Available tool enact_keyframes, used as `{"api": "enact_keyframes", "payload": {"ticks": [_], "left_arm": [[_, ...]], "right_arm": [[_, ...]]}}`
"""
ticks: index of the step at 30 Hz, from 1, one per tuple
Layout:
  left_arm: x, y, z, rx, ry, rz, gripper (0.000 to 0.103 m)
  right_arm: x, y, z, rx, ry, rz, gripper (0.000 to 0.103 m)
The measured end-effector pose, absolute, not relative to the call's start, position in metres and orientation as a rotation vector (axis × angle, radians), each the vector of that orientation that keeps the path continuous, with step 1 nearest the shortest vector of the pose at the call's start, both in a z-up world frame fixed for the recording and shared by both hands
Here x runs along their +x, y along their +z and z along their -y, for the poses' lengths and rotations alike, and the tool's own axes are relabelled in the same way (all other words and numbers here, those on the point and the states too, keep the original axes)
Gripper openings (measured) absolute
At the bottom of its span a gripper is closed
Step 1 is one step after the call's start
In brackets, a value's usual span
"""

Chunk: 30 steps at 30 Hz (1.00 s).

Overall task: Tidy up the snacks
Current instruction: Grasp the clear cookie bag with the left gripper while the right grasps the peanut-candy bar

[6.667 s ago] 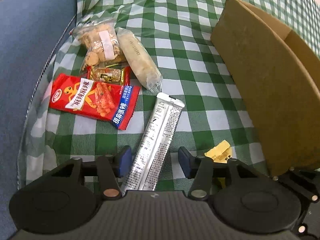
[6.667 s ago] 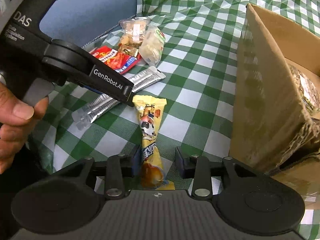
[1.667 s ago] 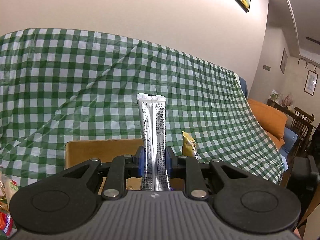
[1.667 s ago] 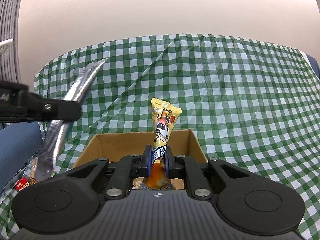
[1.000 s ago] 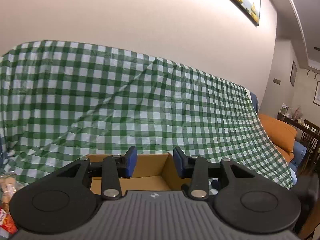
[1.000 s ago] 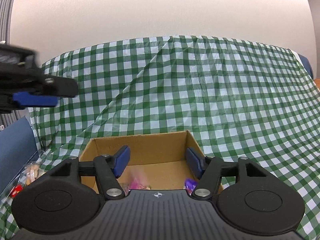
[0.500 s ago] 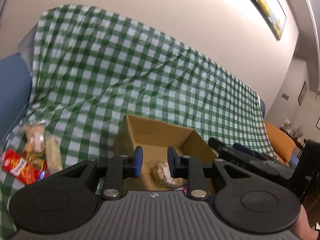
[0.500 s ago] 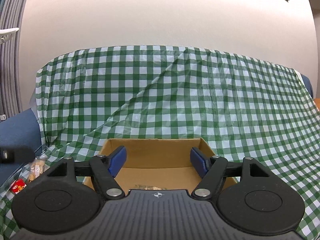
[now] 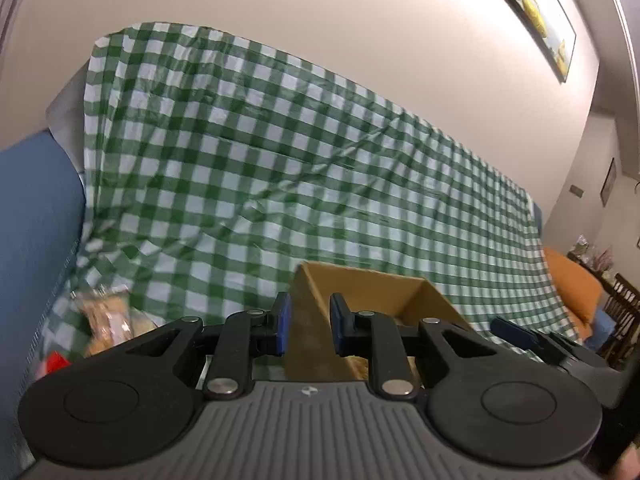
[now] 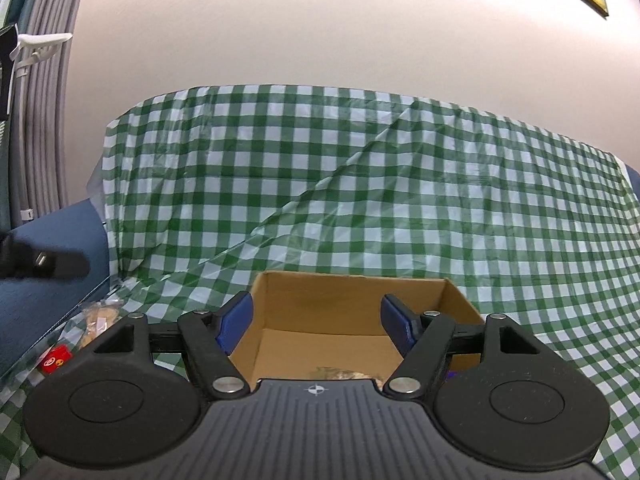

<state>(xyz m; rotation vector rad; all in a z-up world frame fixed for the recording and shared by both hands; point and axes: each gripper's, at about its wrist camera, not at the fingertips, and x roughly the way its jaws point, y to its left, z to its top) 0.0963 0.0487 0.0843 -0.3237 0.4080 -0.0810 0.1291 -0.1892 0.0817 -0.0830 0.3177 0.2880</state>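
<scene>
— Box? Grippers?
— Cardboard box [image 10: 352, 300] on checked cloth [image 10: 360, 184], low in view; contents mostly hidden behind right gripper [image 10: 316, 322], spread wide, empty. Left gripper [image 9: 308, 324] parted narrowly, holding nothing.
— Loose snacks?
— Blurred packets [image 9: 108, 322] left of box; red one [image 10: 56, 360] half cut off.

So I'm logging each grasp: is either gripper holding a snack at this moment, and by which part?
Nothing is held. The left gripper and the right gripper both have open, empty jaws, above the cardboard box.
</scene>
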Motion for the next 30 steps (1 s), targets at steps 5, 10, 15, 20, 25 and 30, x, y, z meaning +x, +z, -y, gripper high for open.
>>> {"api": "enact_keyframes", "payload": {"ticks": [5, 10, 15, 20, 25, 30], "left_arm": [[0.108, 0.069, -0.067, -0.308, -0.018, -0.392, 0.023], [0.115, 0.051, -0.079, -0.252, 0.112, -0.462, 0.023], [0.119, 0.048, -0.103, -0.317, 0.179, -0.454, 0.023], [0.118, 0.04, -0.141, -0.46, 0.306, -0.459, 0.023], [0.12, 0.027, -0.176, -0.609, 0.432, -0.508, 0.023], [0.132, 0.011, -0.194, -0.68, 0.462, -0.578, 0.023]], "right_arm": [[0.126, 0.081, 0.177, -0.104, 0.312, -0.317, 0.072], [0.123, 0.08, 0.165, -0.109, 0.365, -0.319, 0.053], [0.122, 0.08, 0.147, -0.06, 0.487, -0.315, 0.028], [0.121, 0.071, 0.109, -0.048, 0.605, -0.341, 0.028], [0.132, 0.058, 0.07, -0.06, 0.683, -0.403, 0.028], [0.165, 0.035, 0.041, -0.066, 0.706, -0.528, 0.029]]}}
